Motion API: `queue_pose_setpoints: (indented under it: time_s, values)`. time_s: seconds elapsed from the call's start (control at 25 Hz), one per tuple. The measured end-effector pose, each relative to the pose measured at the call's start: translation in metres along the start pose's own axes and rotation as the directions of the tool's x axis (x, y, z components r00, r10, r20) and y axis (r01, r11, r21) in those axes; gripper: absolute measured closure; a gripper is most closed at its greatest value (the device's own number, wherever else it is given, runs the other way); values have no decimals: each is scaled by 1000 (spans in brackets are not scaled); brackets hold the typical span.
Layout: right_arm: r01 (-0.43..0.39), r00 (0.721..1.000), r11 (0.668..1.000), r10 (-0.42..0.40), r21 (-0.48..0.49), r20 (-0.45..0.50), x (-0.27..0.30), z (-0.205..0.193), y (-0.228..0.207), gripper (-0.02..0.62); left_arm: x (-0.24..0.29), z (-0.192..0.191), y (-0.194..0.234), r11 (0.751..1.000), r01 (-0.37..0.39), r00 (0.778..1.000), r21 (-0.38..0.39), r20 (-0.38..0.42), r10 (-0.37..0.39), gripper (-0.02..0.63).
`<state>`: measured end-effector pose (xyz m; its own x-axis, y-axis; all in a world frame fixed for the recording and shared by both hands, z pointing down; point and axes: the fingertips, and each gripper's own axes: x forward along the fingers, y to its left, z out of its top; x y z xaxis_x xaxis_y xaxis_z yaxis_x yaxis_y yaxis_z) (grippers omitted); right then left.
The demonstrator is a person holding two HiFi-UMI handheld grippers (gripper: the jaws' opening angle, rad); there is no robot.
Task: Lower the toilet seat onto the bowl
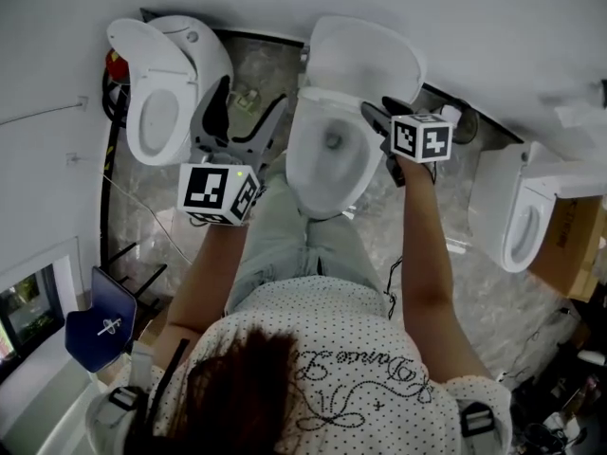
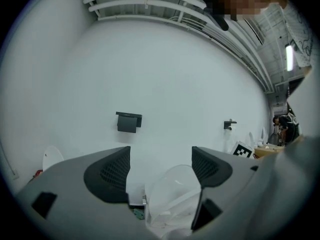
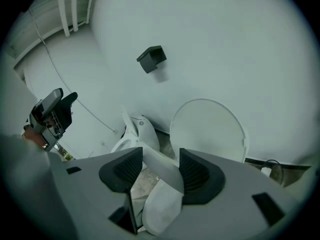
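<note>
White toilet seat [image 1: 318, 186] lay low over the middle bowl [image 1: 334, 145], lid [image 1: 365, 55] up behind | right gripper [image 1: 377, 110] jaws narrowed on the seat's right rim | left gripper [image 1: 247, 107] jaws wide, empty | judged: lowering nearly done, set-down and release left

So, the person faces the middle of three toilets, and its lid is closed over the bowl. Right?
No. The lid stands raised against the wall, not closed over the bowl. The head view shows it; the rest is right.
</note>
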<state>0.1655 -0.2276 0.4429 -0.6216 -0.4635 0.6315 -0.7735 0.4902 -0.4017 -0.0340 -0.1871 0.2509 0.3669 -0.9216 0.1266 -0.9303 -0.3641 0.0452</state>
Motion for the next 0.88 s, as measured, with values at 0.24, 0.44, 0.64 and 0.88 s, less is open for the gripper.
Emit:
queue_pose_setpoints:
  time_s: [0.24, 0.44, 0.64, 0.88]
  values:
    - [14, 1000, 1000, -14, 1, -18, -2, -24, 15, 348, -29, -16, 10, 1000, -13, 1000, -12, -20, 13, 227]
    - [60, 998, 998, -60, 2, -15, -8, -56, 22, 344, -45, -25, 21, 1000, 1, 1000, -7, -11, -1, 258]
    - [147, 989, 989, -147, 26, -4, -13, -78, 33, 336, -64, -23, 39, 997, 82, 997, 10, 6, -82, 411]
    - [274, 961, 961, -275, 29, 17, -15, -91, 44, 336, -78, -25, 72, 990, 143, 990, 1, 22, -143, 523]
